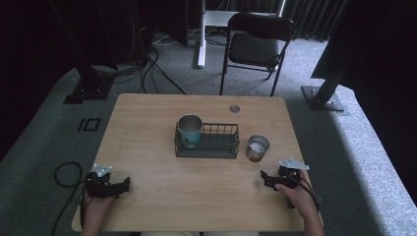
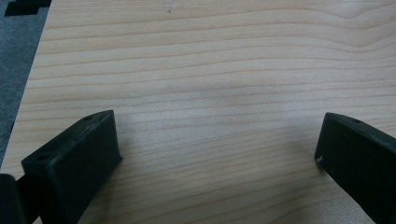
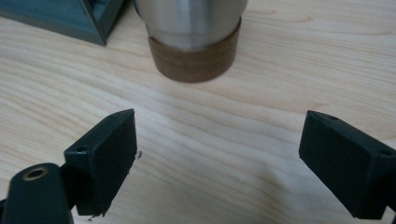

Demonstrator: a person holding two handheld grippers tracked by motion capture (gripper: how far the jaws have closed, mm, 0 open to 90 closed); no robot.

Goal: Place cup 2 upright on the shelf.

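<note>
I've got the R gripper [image 1: 267, 179] near the front right table [image 1: 147, 206] edge, jaws wide, nothing in them. Steel cup [image 1: 257, 147] stands upright just ahead of it, bare wood between, touching neither jaw; it's just right of the wire basket [image 1: 219, 142], apart from it. Teal cup [image 1: 190, 131] upright in basket's left end. L gripper [image 1: 124, 186] wide too, empty, by front left edge w/ open tabletop ahead
</note>
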